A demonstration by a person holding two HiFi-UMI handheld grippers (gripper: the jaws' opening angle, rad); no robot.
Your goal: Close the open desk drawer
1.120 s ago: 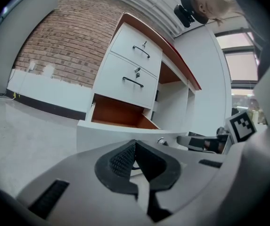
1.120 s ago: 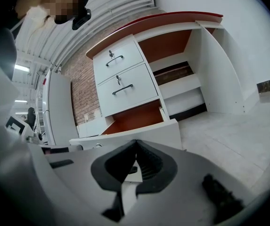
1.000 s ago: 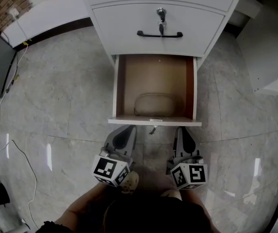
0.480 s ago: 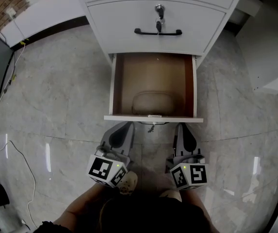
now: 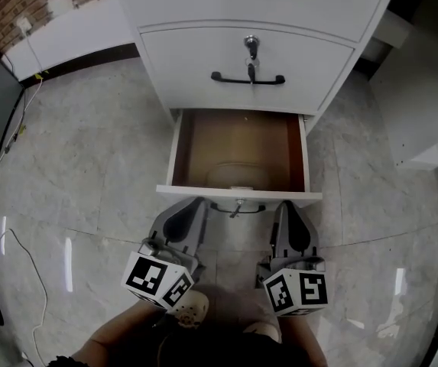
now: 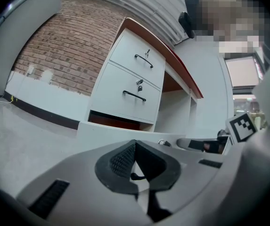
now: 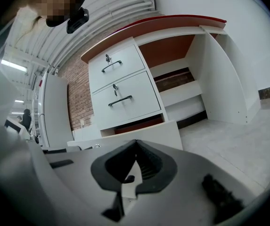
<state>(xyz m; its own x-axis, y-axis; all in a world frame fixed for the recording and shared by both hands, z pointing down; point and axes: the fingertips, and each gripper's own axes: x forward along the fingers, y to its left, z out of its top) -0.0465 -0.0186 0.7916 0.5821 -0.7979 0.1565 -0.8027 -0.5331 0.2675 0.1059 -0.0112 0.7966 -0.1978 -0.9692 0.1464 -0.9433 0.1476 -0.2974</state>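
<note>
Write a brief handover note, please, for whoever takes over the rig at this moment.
Left gripper: shut, empty, tip at the front of the open bottom drawer, left of centre.
Right gripper: shut, empty, same front, right of centre.
Drawer holds a beige item; drawer above is closed.
Done: grippers lined up; contact can't be confirmed.
Left: push the front in evenly until flush.

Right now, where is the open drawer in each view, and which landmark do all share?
Head view: open drawer at centre, seen from above.
Left gripper view: open drawer left of centre, its white front above the jaws.
Right gripper view: open drawer centre, white front above the jaws.
Shared landmark: black handle on the closed drawer above.
</note>
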